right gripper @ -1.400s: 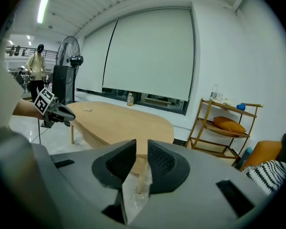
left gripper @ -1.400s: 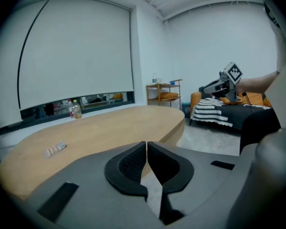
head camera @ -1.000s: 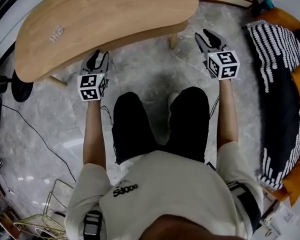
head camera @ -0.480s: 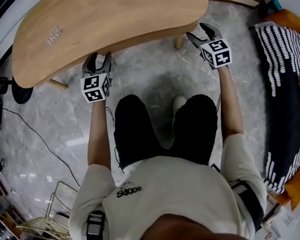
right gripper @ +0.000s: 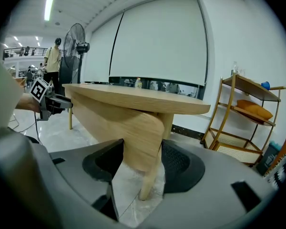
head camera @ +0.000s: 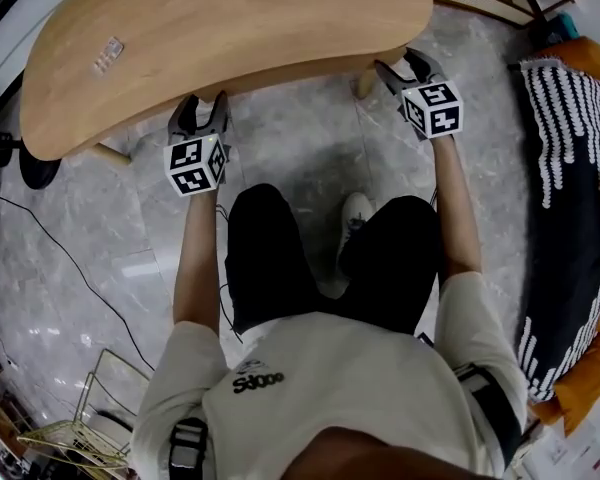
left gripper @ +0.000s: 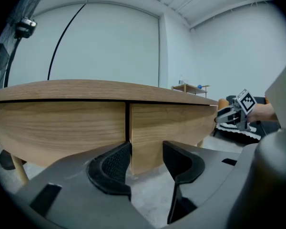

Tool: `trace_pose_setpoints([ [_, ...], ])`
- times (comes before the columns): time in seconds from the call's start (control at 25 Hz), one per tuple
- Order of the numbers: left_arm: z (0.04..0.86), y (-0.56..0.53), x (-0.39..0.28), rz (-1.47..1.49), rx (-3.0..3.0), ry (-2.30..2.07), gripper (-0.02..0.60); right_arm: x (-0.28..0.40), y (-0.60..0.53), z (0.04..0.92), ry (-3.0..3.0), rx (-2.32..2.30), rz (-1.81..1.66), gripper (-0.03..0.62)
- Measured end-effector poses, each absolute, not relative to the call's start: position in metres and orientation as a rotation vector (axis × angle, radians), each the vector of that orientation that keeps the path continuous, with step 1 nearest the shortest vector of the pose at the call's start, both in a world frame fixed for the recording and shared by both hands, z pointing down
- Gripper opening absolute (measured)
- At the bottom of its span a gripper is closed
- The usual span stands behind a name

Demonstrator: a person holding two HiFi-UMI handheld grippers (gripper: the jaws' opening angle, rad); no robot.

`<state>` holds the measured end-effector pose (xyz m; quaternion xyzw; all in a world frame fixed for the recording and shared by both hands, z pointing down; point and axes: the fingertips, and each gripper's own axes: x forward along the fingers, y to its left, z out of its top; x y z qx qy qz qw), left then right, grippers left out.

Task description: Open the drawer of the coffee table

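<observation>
Drawer front of pale oak, handleless and gently curved (left gripper: 171, 123), is seen shut under the rounded wooden worktop (head camera: 230, 28) of the coffee table, its left end marked by a dark vertical seam. The left gripper (head camera: 202, 108) is held with jaws apart, these having just been opened wide and eased in slightly. The front's lower left corner stands between them, ungripped. The right gripper (head camera: 398, 65) has likewise just been opened, and the front's rounded right end is straddled, not clamped.

A slip is judged the main risk, since only smooth wood is offered to the pads. If one side is pulled harder, the drawer may be racked and jammed. On the polished grey marble floor (head camera: 290, 138) the whole table could be dragged instead.

The tapered wooden leg (right gripper: 150, 175) stands just beyond the right end. Bare floor lies between the table and the person's knees (head camera: 270, 228), by which outward travel would be limited.
</observation>
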<state>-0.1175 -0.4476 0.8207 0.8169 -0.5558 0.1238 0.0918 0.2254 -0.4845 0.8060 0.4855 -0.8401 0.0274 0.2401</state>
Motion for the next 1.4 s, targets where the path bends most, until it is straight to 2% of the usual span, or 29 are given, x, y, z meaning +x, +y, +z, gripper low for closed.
trace_pose_setpoints([
  [0.6, 0.818, -0.435, -0.117, 0.380, 2.407, -1.588, 0.207, 0.230, -0.471, 0.806, -2.267, 1.361, 0.193, 0.233],
  [0.76, 0.820, -0.420, -0.121, 0.377, 2.390, -1.566, 0.185, 0.229, -0.457, 0.808, -2.251, 1.349, 0.212, 0.233],
  [1.4, 0.821, -0.342, -0.114, 0.408, 2.387, -1.444, 0.161, 0.237, -0.380, 0.810, -2.202, 1.360, 0.278, 0.233],
])
